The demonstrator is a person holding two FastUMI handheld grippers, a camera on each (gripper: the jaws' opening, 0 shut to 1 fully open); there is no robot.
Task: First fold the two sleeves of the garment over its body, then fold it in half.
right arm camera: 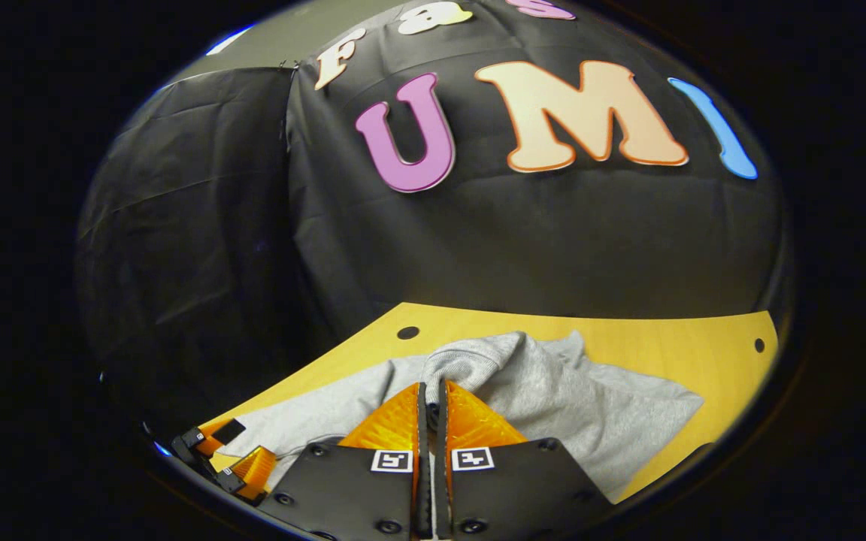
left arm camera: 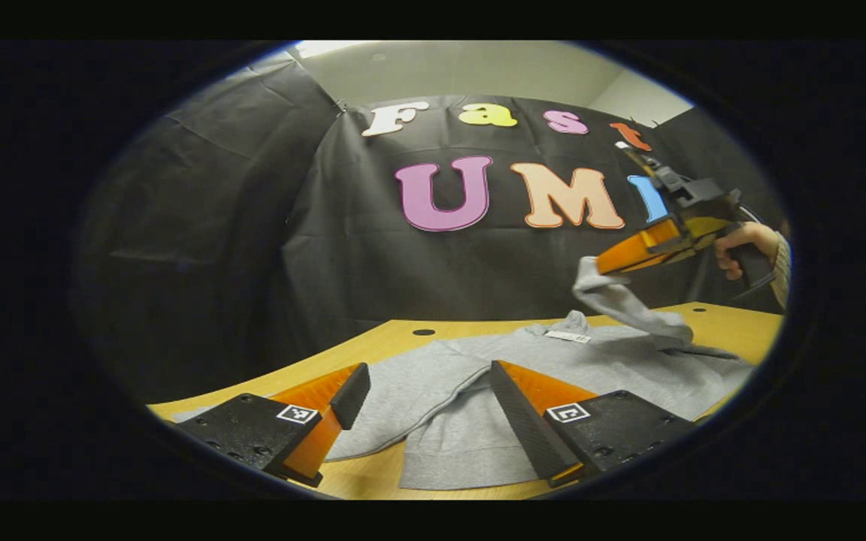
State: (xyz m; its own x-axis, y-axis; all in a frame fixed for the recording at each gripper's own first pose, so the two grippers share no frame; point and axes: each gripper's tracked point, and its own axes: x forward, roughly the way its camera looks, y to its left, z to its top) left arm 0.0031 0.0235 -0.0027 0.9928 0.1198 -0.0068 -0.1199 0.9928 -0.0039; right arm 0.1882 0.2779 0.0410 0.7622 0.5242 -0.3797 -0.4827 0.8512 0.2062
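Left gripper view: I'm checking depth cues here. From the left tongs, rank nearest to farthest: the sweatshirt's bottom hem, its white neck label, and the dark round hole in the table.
1. The grey sweatshirt's ribbed bottom hem, lying between the open left tongs.
2. The white neck label, farther back, to the right.
3. The dark round hole in the wooden table, beyond the garment, near the back edge.

Dim booth, overhead light, fisheye-warped edges.
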